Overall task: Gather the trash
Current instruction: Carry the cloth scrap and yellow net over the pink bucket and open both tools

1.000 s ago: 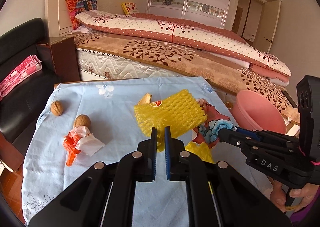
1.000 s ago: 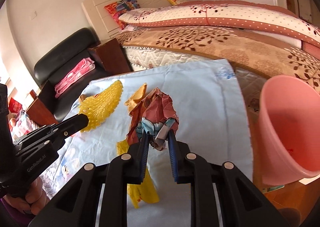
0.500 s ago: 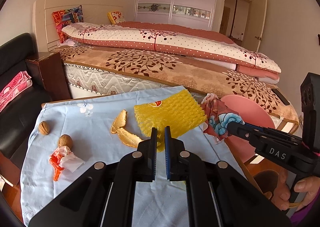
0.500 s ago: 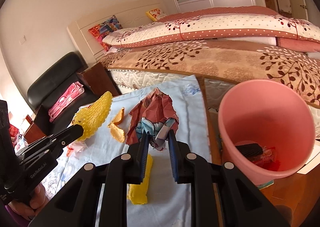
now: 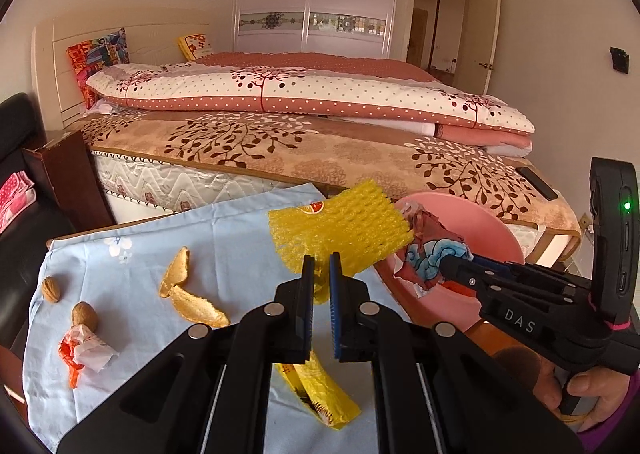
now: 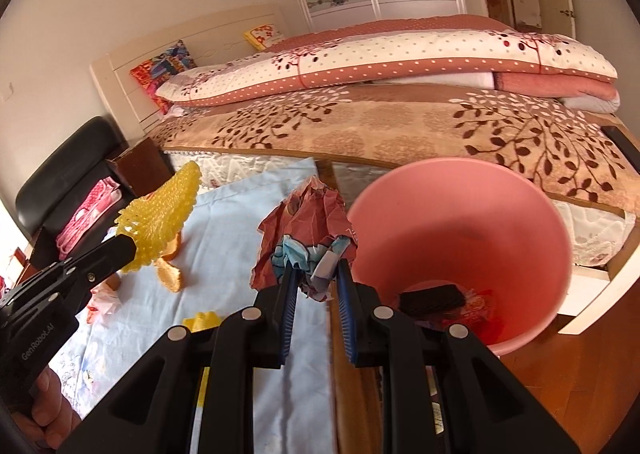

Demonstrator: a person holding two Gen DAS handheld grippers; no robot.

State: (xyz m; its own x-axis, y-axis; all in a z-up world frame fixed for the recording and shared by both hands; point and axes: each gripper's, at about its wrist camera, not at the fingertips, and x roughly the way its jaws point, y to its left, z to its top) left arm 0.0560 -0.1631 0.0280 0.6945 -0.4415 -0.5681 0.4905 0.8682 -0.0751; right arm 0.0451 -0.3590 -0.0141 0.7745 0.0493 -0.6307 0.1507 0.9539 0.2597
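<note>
My left gripper [image 5: 321, 260] is shut on a yellow foam fruit net [image 5: 340, 232] and holds it up above the blue tablecloth [image 5: 224, 230]. My right gripper [image 6: 316, 274] is shut on a crumpled red and blue paper wrapper [image 6: 306, 222], just left of the pink bin's rim [image 6: 460, 170]. The pink bin [image 5: 472, 222] holds a black item [image 6: 434, 296] and red scraps. In the left wrist view the wrapper [image 5: 430, 246] hangs at the bin's near edge.
On the cloth lie orange peels [image 5: 188, 294], two walnuts [image 5: 84, 314], a red and white wrapper [image 5: 86, 350] and a yellow packet [image 5: 320, 394]. A bed [image 5: 320, 142] stands behind the table. A black sofa [image 6: 60, 174] stands at the left.
Both grippers have lifted and swung right toward the pink bin, each carrying its trash. The bin now fills more of the right wrist view.
</note>
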